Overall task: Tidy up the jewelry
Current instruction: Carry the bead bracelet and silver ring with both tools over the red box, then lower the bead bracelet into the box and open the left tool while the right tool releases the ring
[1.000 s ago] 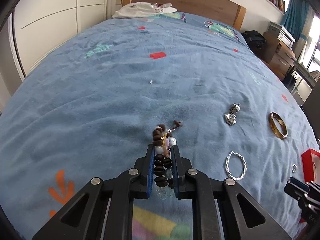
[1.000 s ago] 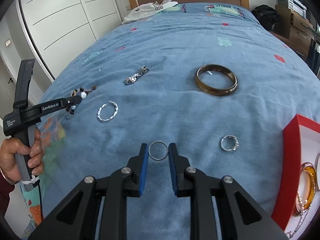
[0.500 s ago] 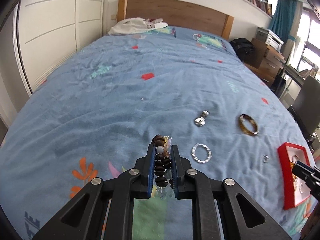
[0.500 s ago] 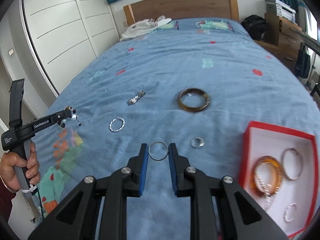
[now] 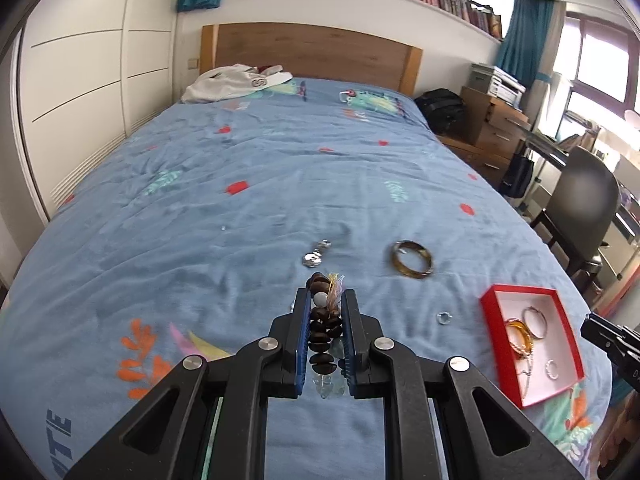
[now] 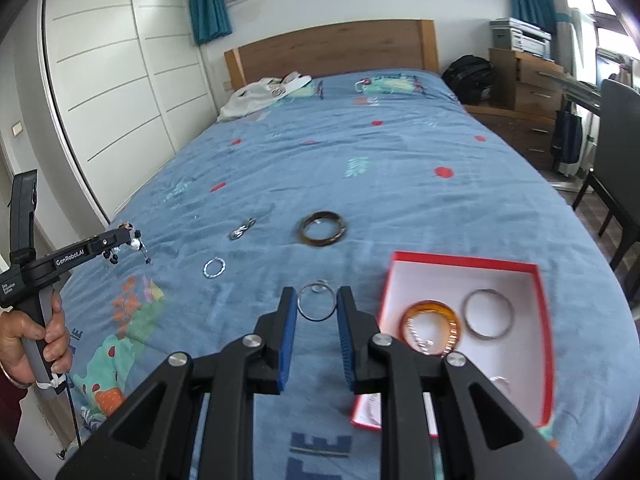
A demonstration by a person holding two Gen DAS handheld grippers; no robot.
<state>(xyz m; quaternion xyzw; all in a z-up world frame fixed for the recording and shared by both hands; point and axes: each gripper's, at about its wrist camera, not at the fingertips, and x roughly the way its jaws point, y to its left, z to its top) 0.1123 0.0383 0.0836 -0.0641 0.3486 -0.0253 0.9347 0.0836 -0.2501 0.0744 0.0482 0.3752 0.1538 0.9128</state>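
Gripper (image 5: 326,300) above blue bedspread (image 5: 248,240), wooden headboard (image 5: 312,56) behind.

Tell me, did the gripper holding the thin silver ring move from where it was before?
Yes. The right gripper rose and shifted right: the red box shows far more fully in its view, and the bed's brown bangle looks smaller.

Blue-covered bed (image 5: 280,184), white wardrobe (image 5: 92,80)
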